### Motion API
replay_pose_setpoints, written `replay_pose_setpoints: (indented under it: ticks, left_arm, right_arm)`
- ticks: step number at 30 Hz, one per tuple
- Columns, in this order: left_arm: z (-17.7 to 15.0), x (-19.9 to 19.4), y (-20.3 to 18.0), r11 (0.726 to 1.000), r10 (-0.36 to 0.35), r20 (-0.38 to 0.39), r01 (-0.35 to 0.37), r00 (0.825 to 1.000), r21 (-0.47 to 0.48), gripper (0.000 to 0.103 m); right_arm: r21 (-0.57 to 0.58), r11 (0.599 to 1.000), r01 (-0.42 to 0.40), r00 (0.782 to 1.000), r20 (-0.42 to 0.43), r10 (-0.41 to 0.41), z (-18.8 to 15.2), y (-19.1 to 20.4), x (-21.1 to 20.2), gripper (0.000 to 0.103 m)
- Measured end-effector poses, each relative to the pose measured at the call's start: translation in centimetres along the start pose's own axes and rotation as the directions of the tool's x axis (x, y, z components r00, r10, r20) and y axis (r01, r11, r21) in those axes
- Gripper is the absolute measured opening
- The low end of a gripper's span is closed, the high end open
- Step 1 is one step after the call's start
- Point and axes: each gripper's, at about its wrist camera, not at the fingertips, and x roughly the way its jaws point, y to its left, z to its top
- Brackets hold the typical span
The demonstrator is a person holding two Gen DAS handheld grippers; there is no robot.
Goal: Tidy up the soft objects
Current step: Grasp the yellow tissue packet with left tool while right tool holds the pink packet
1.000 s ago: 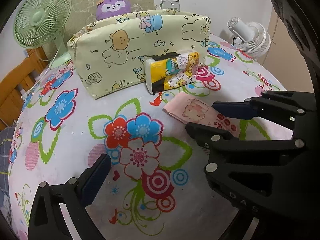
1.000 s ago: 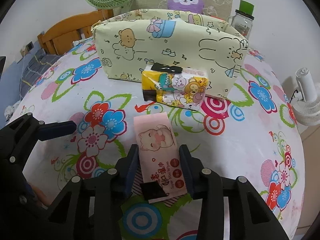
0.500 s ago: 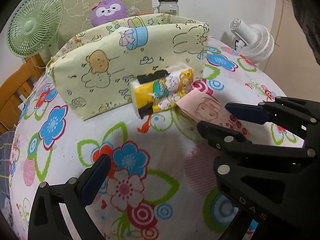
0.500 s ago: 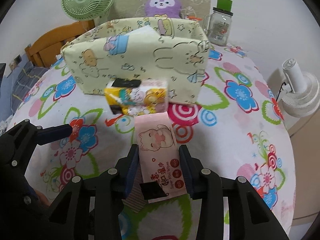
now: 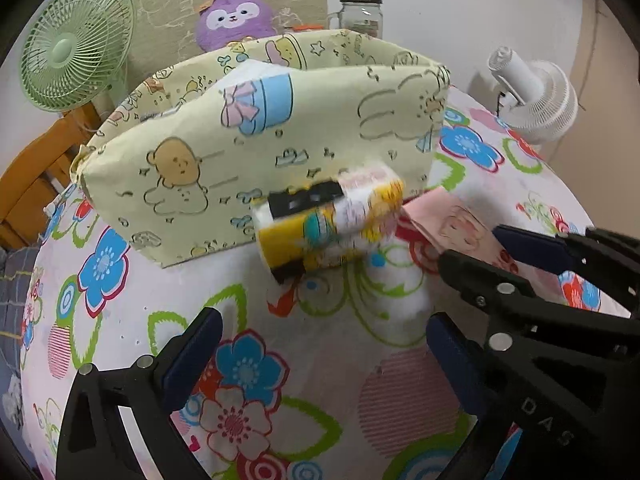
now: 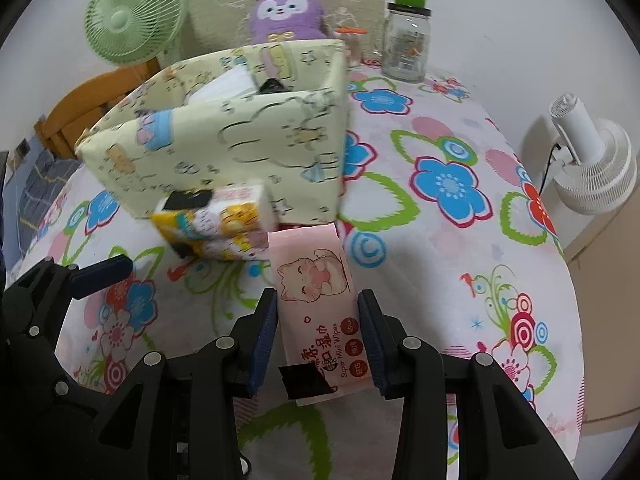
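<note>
My right gripper [image 6: 317, 305] is shut on a pink wet-wipes pack [image 6: 314, 276], held flat just above the cloth. From the left wrist, that gripper [image 5: 482, 248] and the pack [image 5: 456, 216] show at the right. The pack's far end reaches the right end of a yellow tissue pack [image 6: 216, 228], which is blurred and tilted against a pale yellow fabric box [image 6: 248, 144]; I cannot tell if they touch. My left gripper [image 5: 320, 326] hangs open and empty in front of the tissue pack [image 5: 332, 220] and box [image 5: 280, 136].
The floral table [image 6: 460, 248] rounds off at the right. Behind the box stand a green fan [image 5: 76, 48], a purple plush [image 6: 286, 12] and a glass jar [image 6: 406, 36]. A white fan [image 6: 592, 168] sits past the right edge. White and dark items [image 6: 236, 80] lie inside the box.
Both grippers have come closer to the box. The pink pack has left the cloth and travelled forward in the right gripper. The tissue pack now sits more tilted.
</note>
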Motion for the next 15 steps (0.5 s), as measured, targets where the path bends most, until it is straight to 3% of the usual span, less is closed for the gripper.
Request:
replay_pose_setpoints:
  ticks: [11,15]
  left_arm:
    - [1.9,1.7,-1.5,0.997,0.059,-0.011,-0.06,0.998,-0.046,0.102]
    - [2.6,2.4,-2.0,0.996,0.065,-0.011,-0.066,0.998,-0.056,0.093]
  right_arm:
    - [0.07,0.997,-0.017,1.0,-0.001,0.017,0.7,-2.6,0.8,0.043]
    - [0.086,0.996,-0.02,1.0,-0.002,0.021,0.9,-3.4,1.1,0.043]
